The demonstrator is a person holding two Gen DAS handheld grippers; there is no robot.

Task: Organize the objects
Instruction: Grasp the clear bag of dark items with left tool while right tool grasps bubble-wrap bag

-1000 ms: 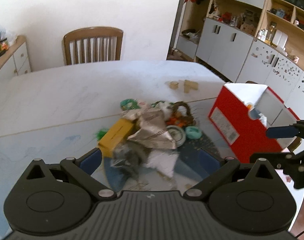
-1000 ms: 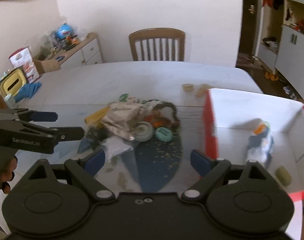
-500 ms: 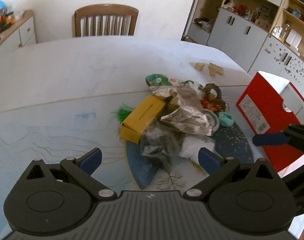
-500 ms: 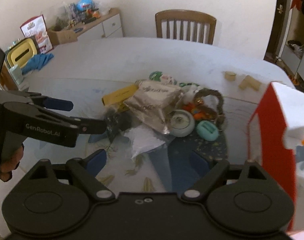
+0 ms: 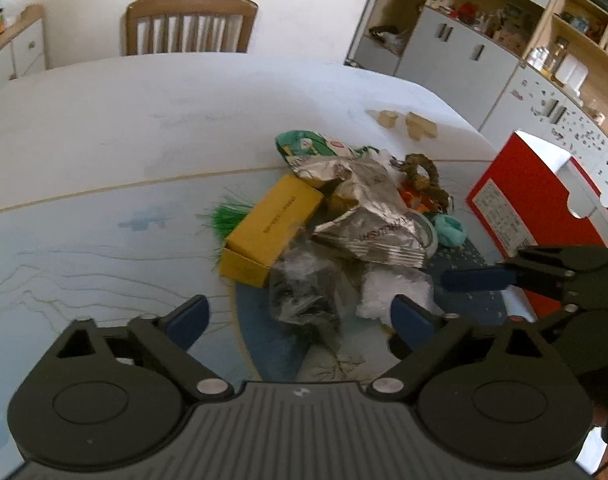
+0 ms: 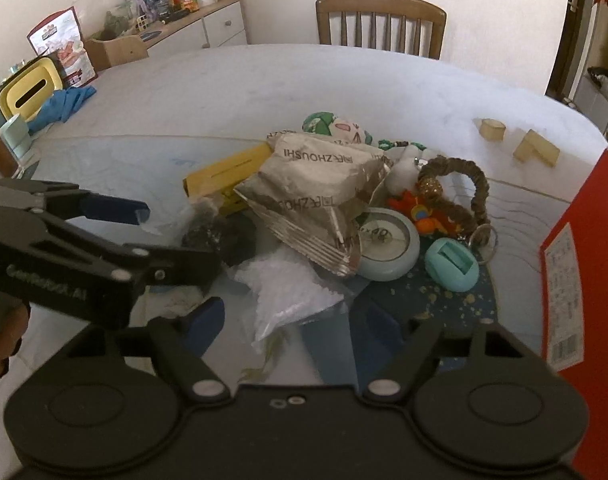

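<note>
A pile of objects lies mid-table: a yellow box (image 5: 269,228), a silver foil bag (image 5: 370,222), a dark bag (image 5: 304,294), a clear bag of white bits (image 6: 287,294), a round mint tin (image 6: 388,246), a teal holder (image 6: 451,263), a braided ring with orange toy (image 6: 456,196). A red box (image 5: 532,216) stands to the right. My left gripper (image 5: 299,320) is open, just before the dark bag. My right gripper (image 6: 289,322) is open, just before the clear bag. Both are empty.
Wooden blocks (image 6: 516,142) lie at the far right of the table. A chair (image 5: 189,24) stands behind the table. A sideboard with clutter (image 6: 151,20) is at the far left, cupboards (image 5: 504,40) at the right. A blue cloth (image 6: 61,102) lies by a yellow bin.
Both grippers have moved closer to the pile and lower. The right gripper swung left, away from the red box's inside. Both stay open and empty.
</note>
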